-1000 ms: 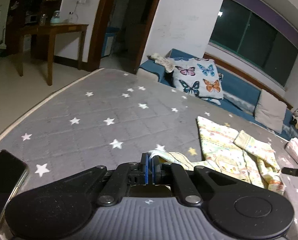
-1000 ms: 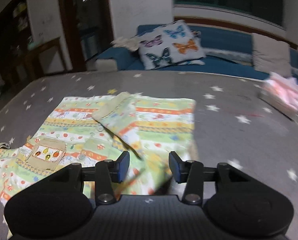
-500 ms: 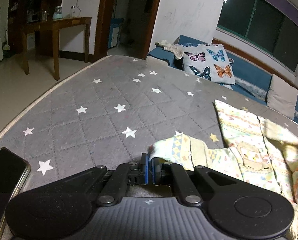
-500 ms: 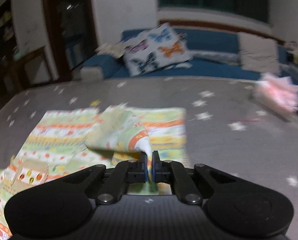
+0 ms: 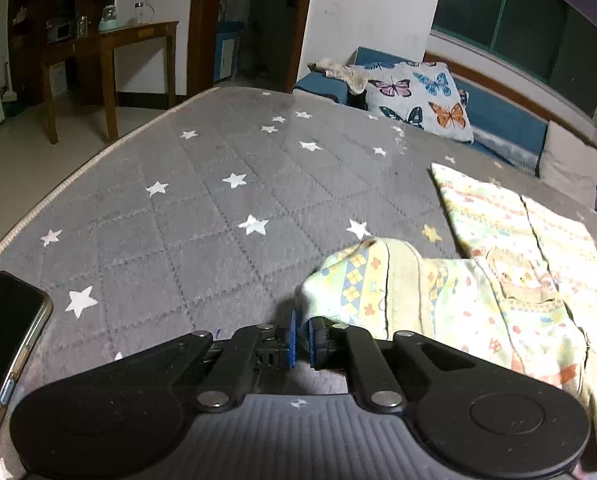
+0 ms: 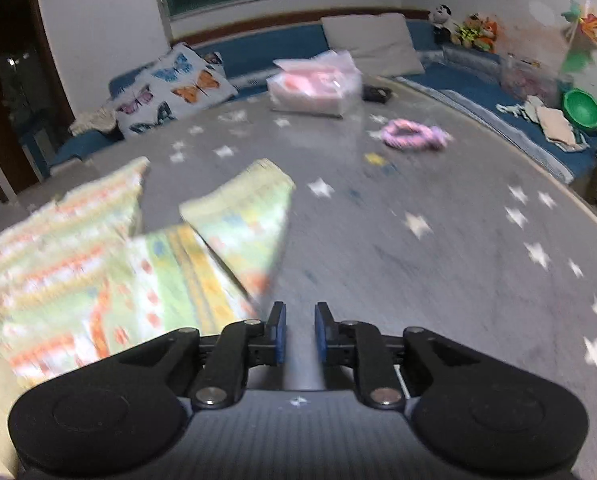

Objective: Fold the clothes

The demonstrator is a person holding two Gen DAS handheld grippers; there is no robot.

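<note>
Through the left wrist view, my left gripper (image 5: 301, 338) had its jaws just beginning to part, a corner of the patterned garment (image 5: 382, 292) between the blue pads. The cloth lay bunched on the grey starred mattress (image 5: 202, 208), the rest spread flat to the right. A phone (image 5: 6, 324) rested at the near left edge.

Through the right wrist view, blurred by motion, my right gripper (image 6: 300, 334) had its jaws opening with nothing between them; the garment (image 6: 146, 264) lay just left of the tips, one folded flap raised.

To fold well, I judged I should let the left corner settle flat before withdrawing, then smooth the raised flap so the edges line up.
</note>
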